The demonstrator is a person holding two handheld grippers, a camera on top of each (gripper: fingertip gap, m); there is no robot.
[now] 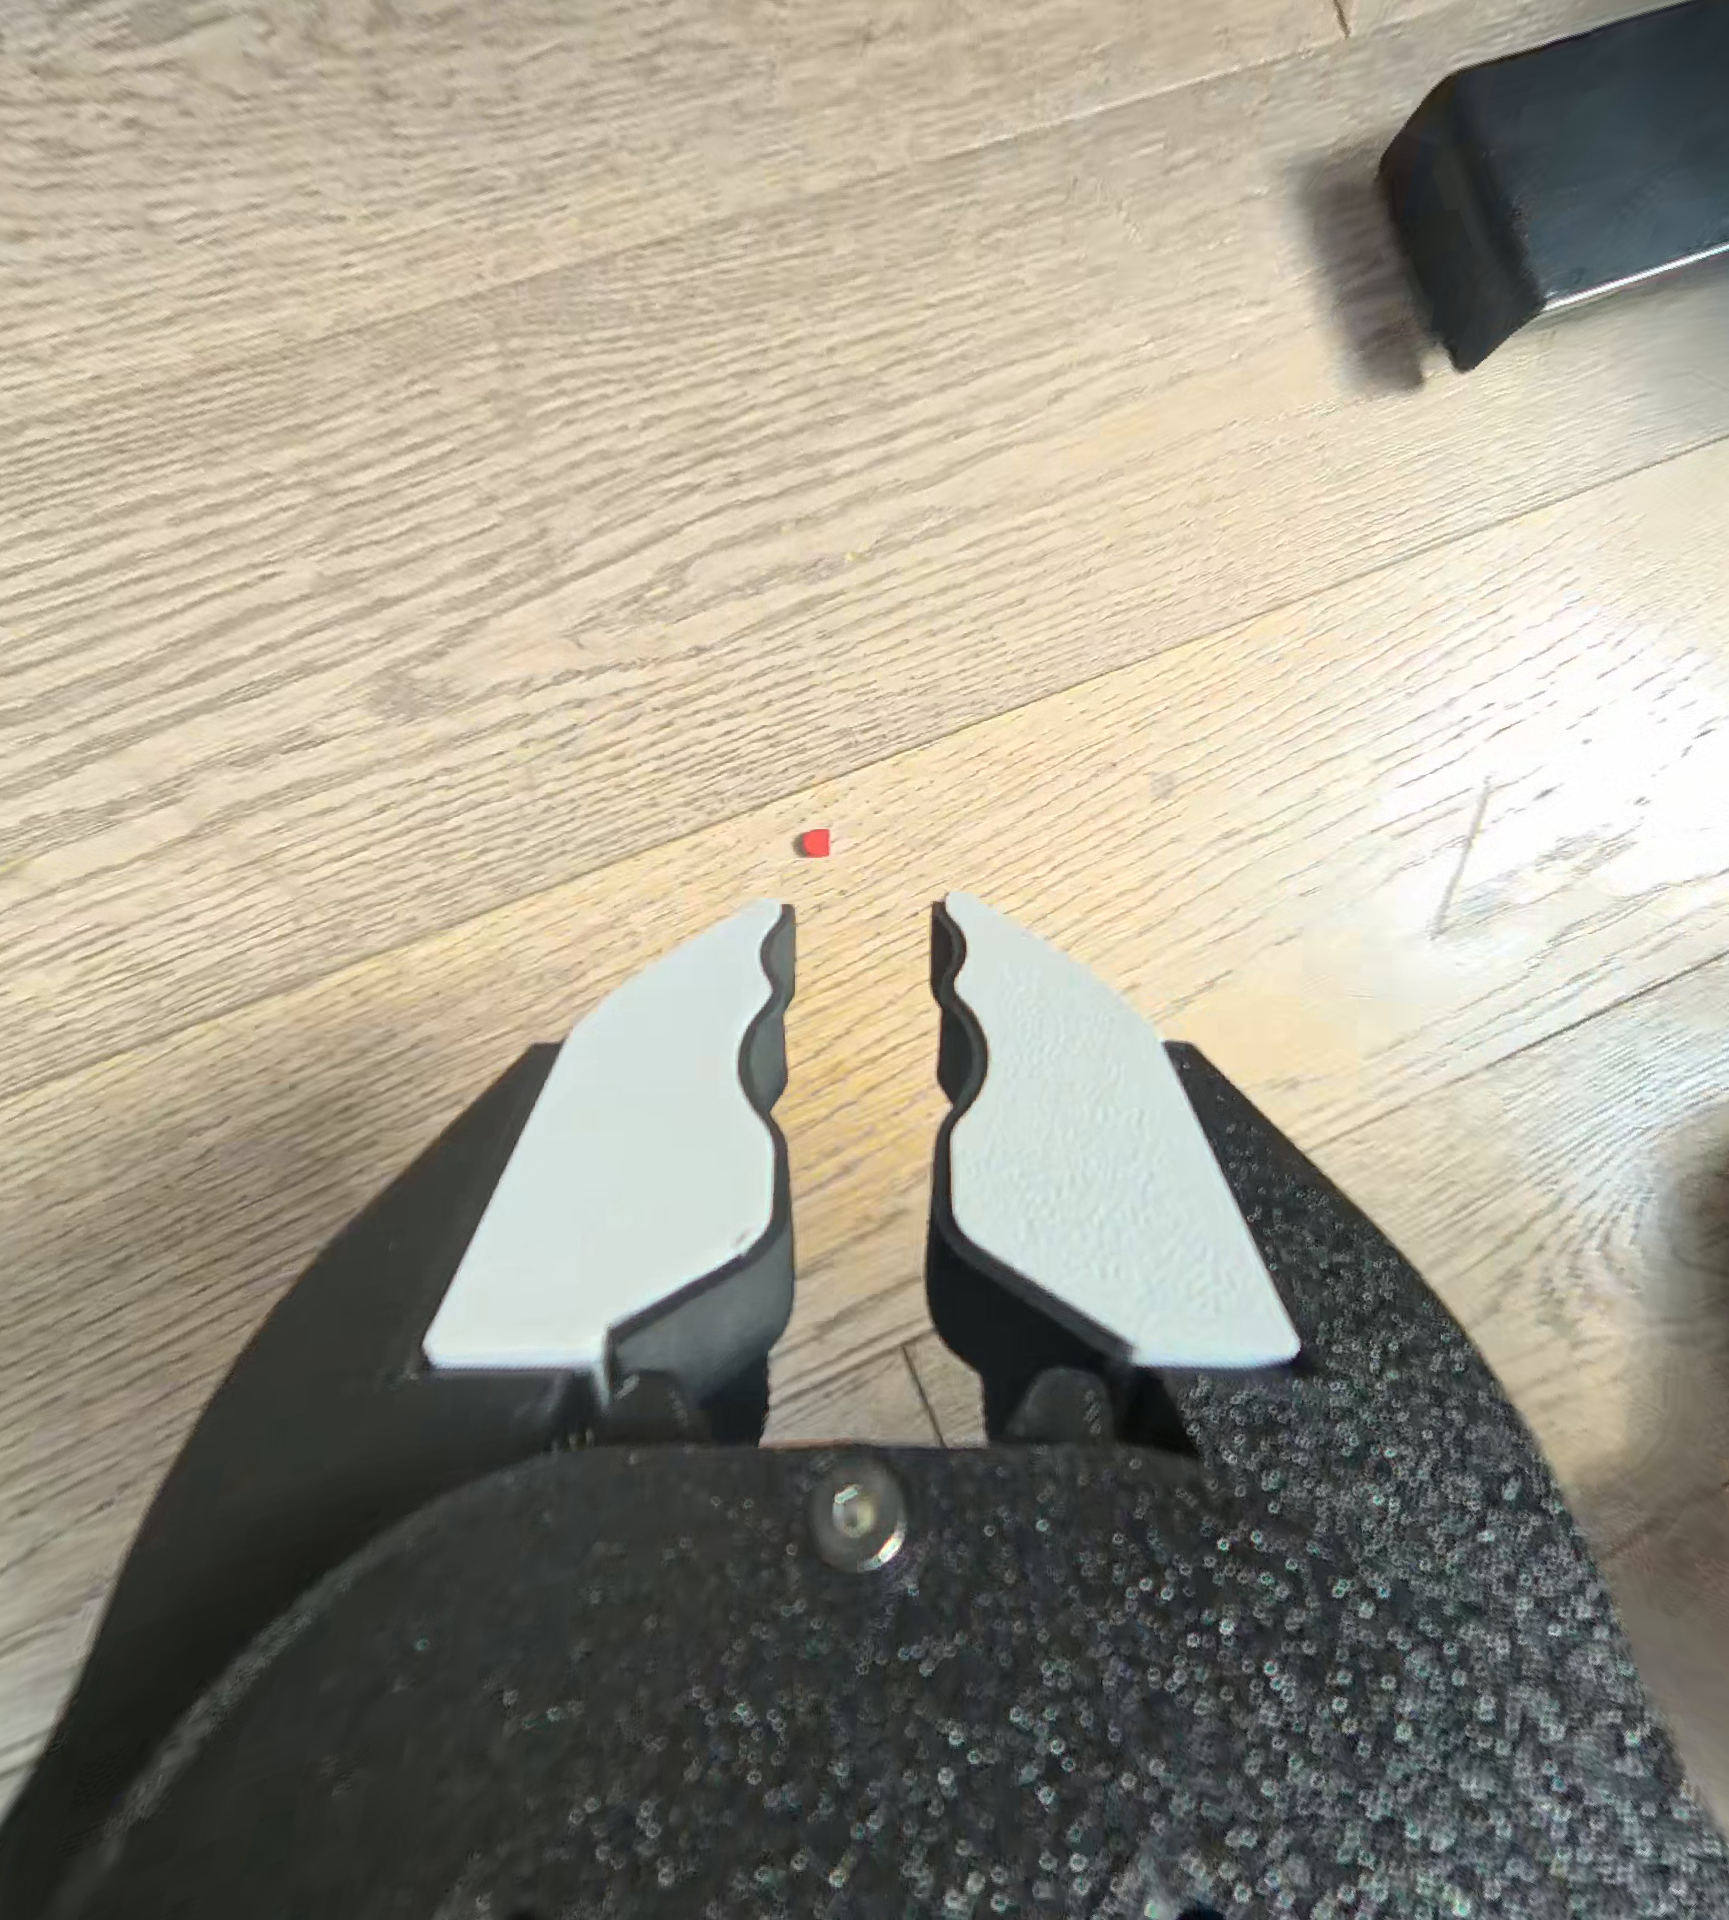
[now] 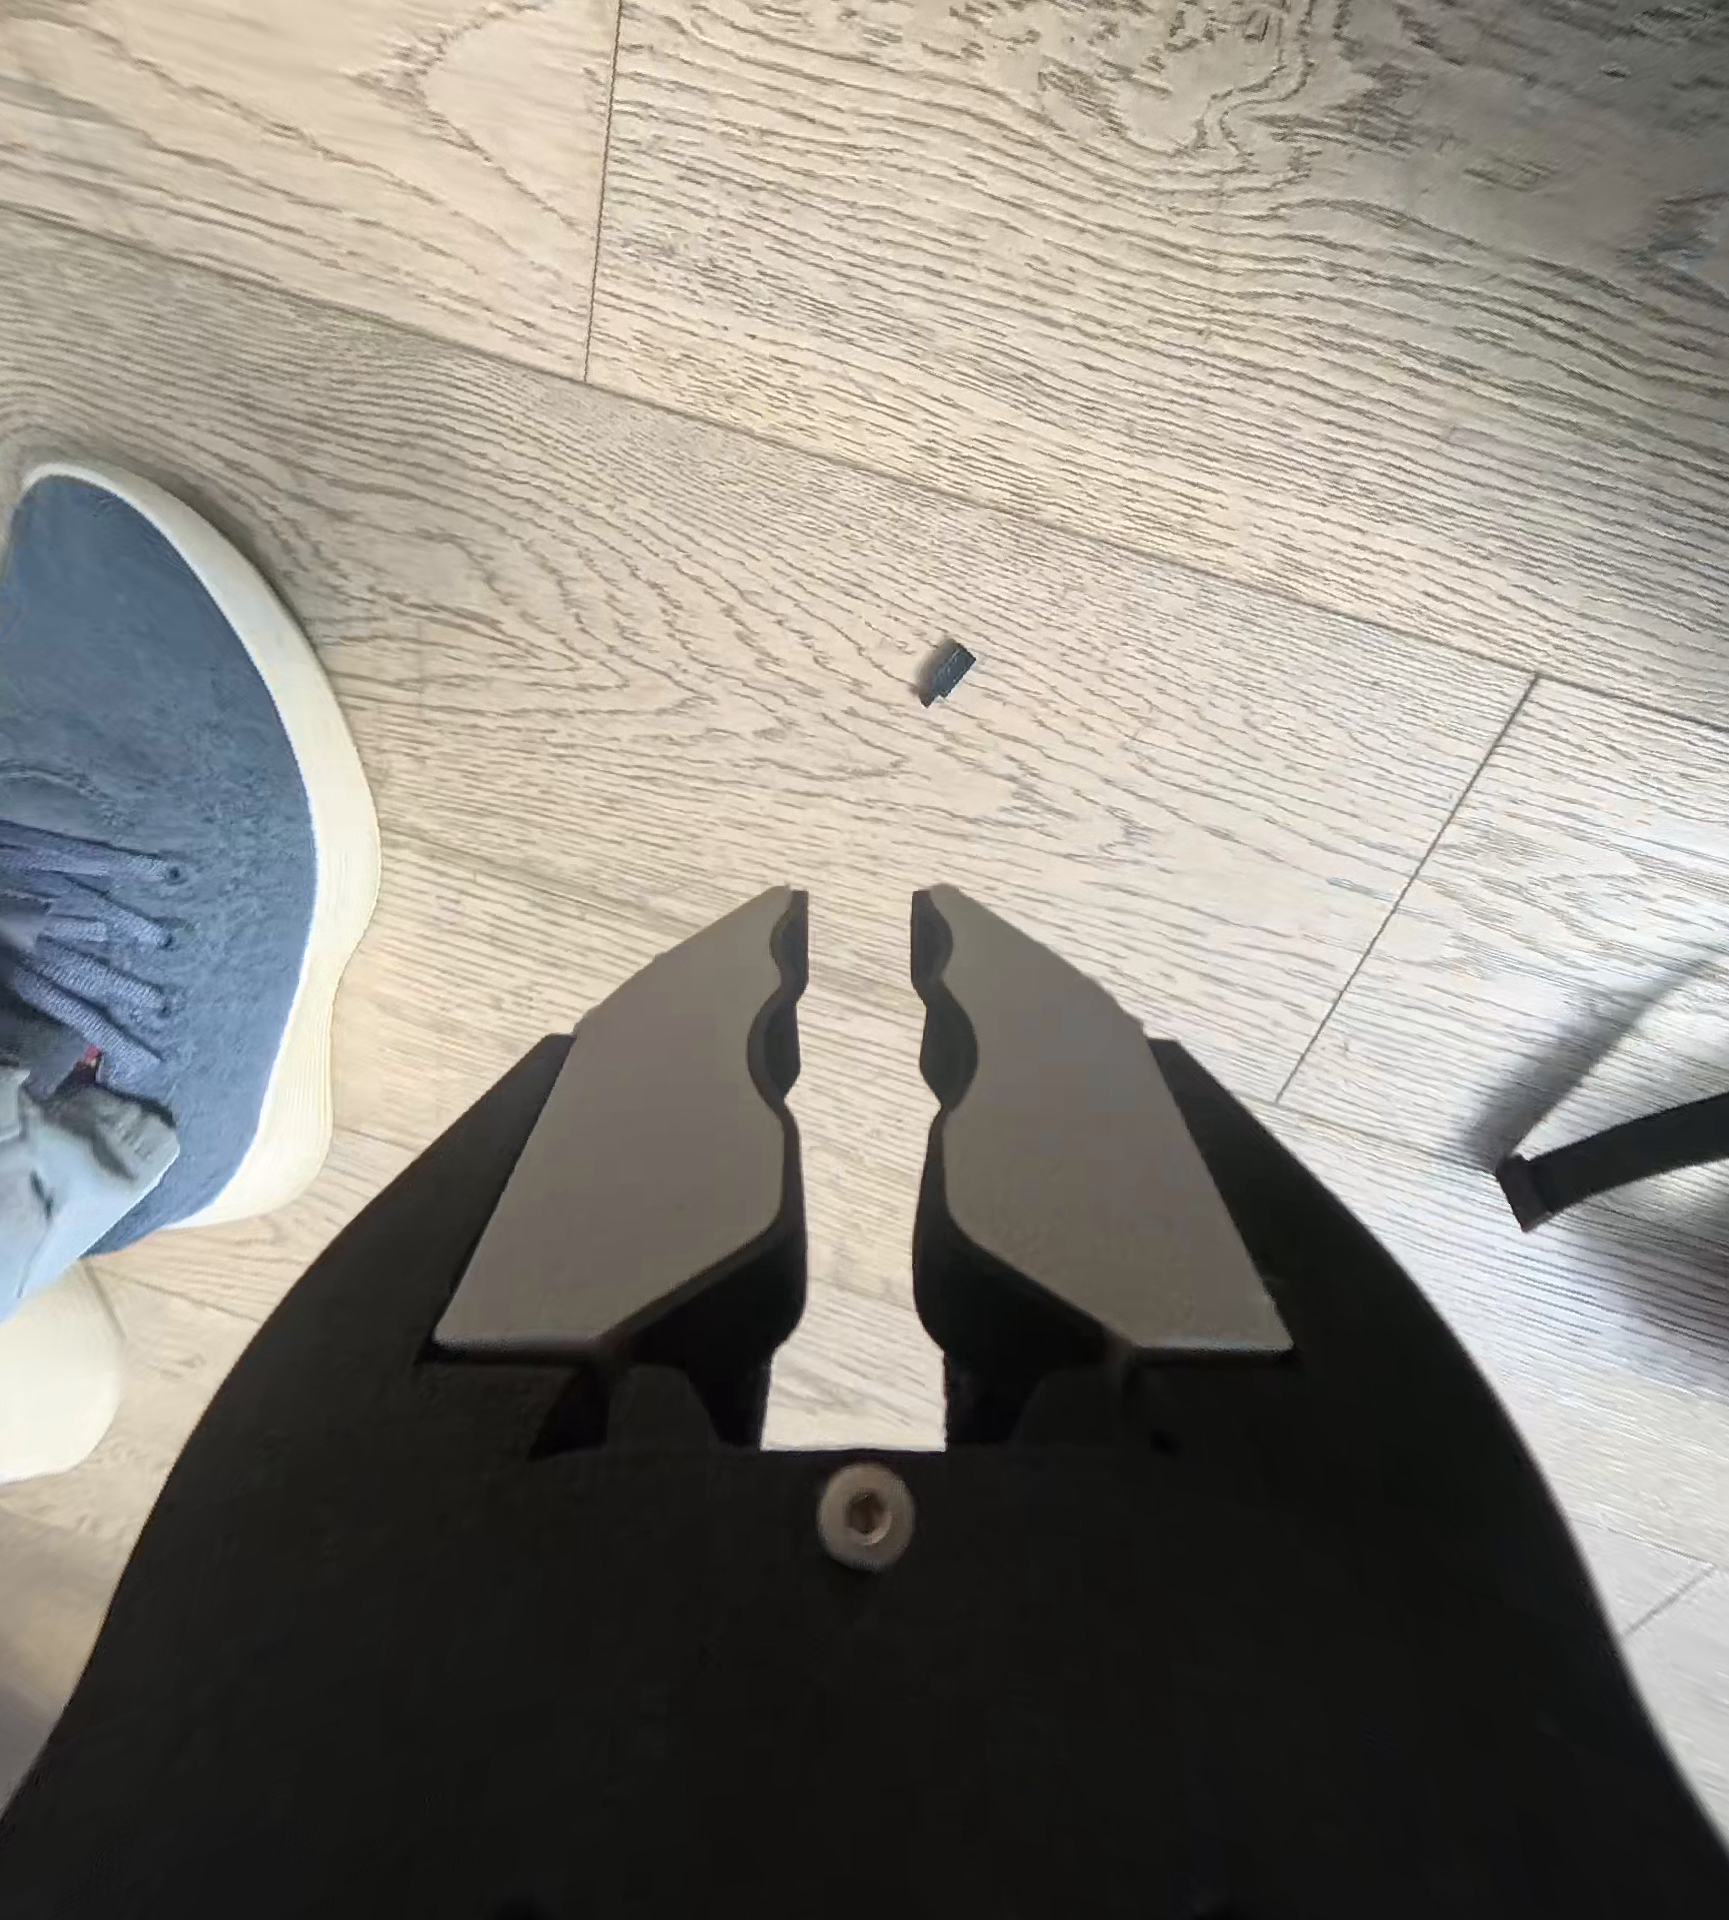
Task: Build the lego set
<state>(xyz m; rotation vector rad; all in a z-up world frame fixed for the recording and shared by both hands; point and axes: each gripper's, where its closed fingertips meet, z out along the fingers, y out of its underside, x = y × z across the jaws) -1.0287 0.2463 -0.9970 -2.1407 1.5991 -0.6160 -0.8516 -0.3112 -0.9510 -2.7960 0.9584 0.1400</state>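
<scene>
Pointing down at the wood floor (image 1: pixel 424 520), both grippers are released and hold nothing. Left gripper (image 1: pixel 862 914): jaws parted, empty gap at mid-frame. Just past its tips lies a tiny red piece (image 1: pixel 815 844), loose on the floor and slightly left of the gap's centreline. A pale rounded shape sits at the right edge; can't tell what it is. A black bar-shaped foot (image 1: pixel 1608 177) sits at upper right.

Right gripper (image 2: pixel 860 896): same parted stance, empty. Blue shoe (image 2: pixel 153 831) at left, black strap (image 2: pixel 1670 1143) at right. A small black piece (image 2: pixel 946 672) lies farther up, right of centre, well clear of the tips.

Likely step: retrieving stray bricks from the floor; no build is in view. Next move needs a nudge left and forward for red, then a careful close, since a piece this small may skid.
</scene>
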